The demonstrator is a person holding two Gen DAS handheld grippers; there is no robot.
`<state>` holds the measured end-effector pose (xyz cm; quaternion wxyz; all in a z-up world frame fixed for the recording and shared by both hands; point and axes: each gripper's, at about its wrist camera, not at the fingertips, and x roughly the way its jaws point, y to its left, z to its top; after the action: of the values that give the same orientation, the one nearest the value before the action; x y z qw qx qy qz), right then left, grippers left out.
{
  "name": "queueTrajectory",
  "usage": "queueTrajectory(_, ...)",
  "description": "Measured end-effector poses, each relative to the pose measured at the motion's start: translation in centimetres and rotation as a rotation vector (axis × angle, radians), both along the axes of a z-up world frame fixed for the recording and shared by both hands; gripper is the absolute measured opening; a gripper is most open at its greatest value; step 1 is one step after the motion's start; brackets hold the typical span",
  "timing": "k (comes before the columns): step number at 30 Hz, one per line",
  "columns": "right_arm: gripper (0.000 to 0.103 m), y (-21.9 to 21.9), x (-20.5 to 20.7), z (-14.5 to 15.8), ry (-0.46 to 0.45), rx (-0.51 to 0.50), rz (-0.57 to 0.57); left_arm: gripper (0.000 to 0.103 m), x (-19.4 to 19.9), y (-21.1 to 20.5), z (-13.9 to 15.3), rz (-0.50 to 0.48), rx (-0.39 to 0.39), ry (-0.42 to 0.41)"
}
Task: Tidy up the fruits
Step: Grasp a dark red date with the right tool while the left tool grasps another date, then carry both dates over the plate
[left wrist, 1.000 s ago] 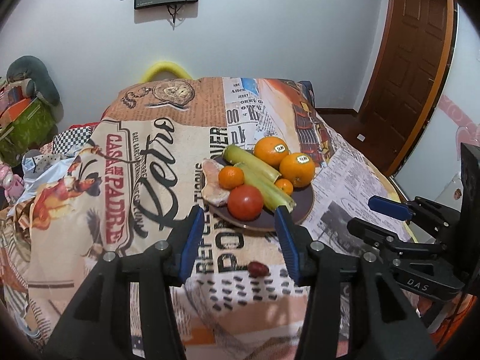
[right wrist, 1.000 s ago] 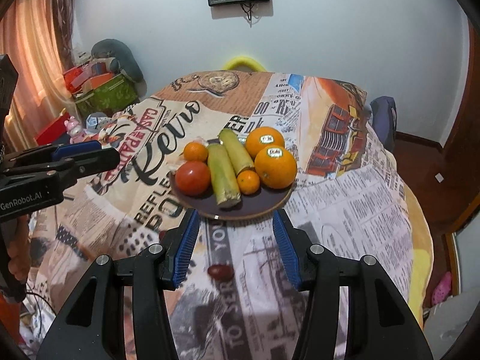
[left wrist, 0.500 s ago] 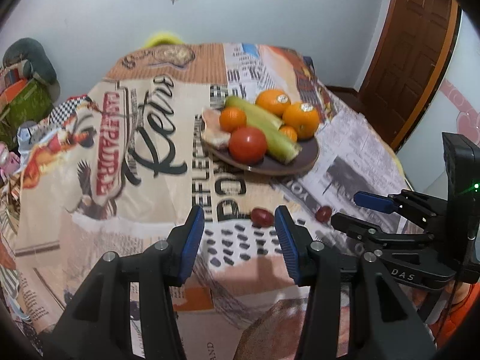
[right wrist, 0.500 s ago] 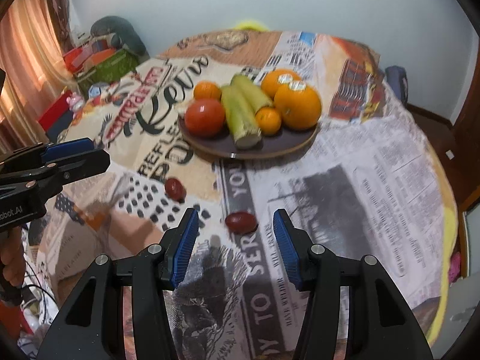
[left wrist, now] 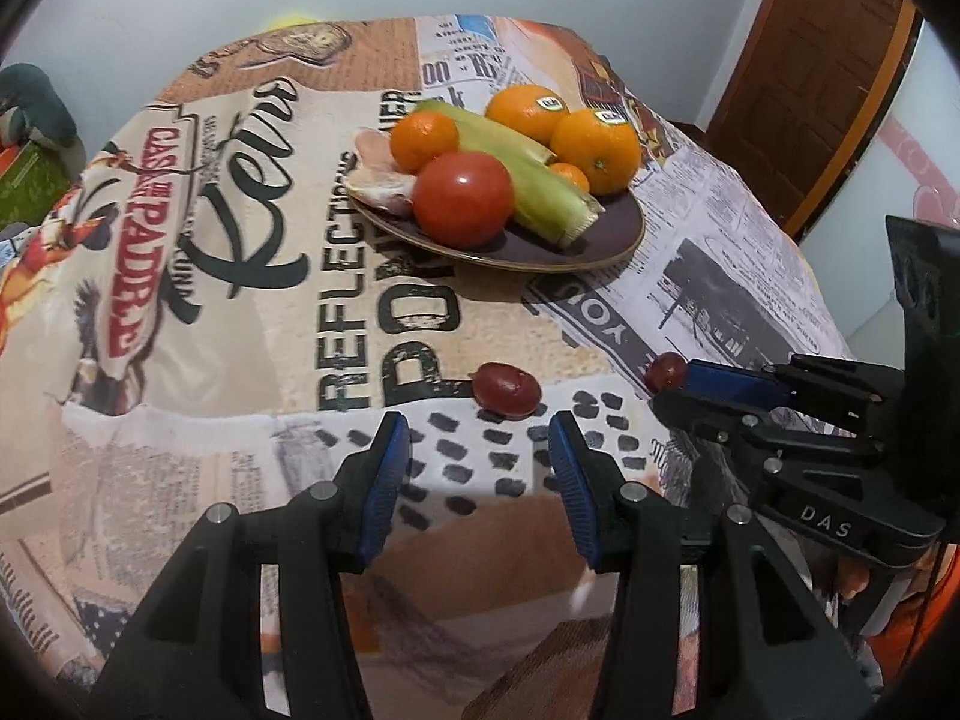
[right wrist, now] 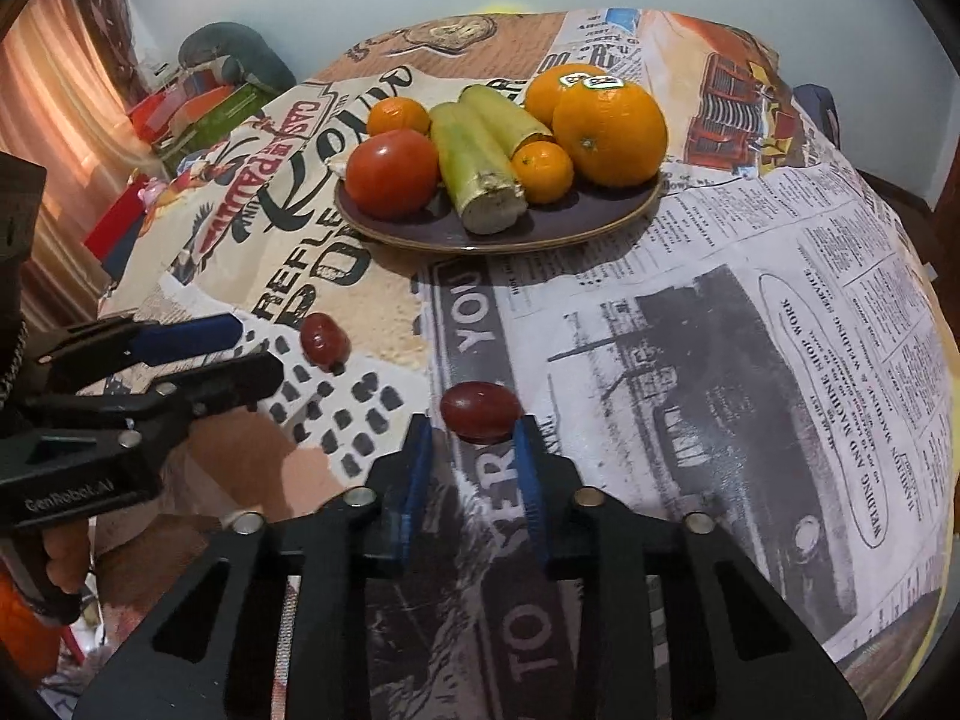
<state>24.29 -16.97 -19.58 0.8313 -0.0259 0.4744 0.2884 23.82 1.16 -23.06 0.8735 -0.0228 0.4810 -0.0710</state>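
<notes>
Two dark red dates lie on the printed tablecloth in front of a brown plate [left wrist: 624, 240] of fruit. The left date [left wrist: 506, 388] sits just beyond my open left gripper [left wrist: 479, 429]; it also shows in the right wrist view [right wrist: 324, 339]. The right date [right wrist: 480, 411] lies at the tips of my right gripper [right wrist: 471, 429], whose blue pads stand narrowed on either side of it, not clamped. That date shows in the left wrist view [left wrist: 665, 371] beside the right gripper's finger. The plate [right wrist: 600, 222] holds a tomato [right wrist: 391, 173], oranges, mandarins and corn.
The table edge falls away close below both grippers. A brown door [left wrist: 822, 78] stands at the right. Bags and boxes [right wrist: 204, 114] pile up by the curtain at the left. The wall runs behind the table.
Both grippers have moved forward and down toward the dates. The right gripper's fingers have narrowed around the right date. The left gripper stays wide open.
</notes>
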Motion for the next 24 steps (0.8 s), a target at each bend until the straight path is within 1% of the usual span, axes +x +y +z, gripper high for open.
queueTrajectory(2,0.021,-0.4,0.2,0.1,0.002,0.012,-0.003,0.045,0.3,-0.2,-0.2,-0.007,-0.007,0.004)
queueTrajectory(4,0.021,-0.6,0.2,0.2,-0.002,0.017,-0.003,0.045,0.6,-0.5,-0.4,-0.017,-0.005,0.008)
queueTrajectory(9,0.02,-0.3,0.0,0.6,-0.031,-0.005,-0.001,0.045,1.5,-1.2,-0.9,-0.03,0.013,0.014)
queueTrajectory(12,0.021,-0.4,0.0,0.7,-0.023,-0.006,0.013,0.033,2.1,-1.3,-1.2,-0.029,0.022,0.017)
queueTrajectory(13,0.021,-0.4,0.0,0.7,-0.021,-0.006,0.013,0.027,2.3,-1.4,-1.3,-0.03,0.025,0.016)
queueTrajectory(24,0.024,0.8,0.9,0.0,-0.004,-0.014,0.03,0.026,1.6,-1.3,-0.8,-0.034,0.03,-0.007)
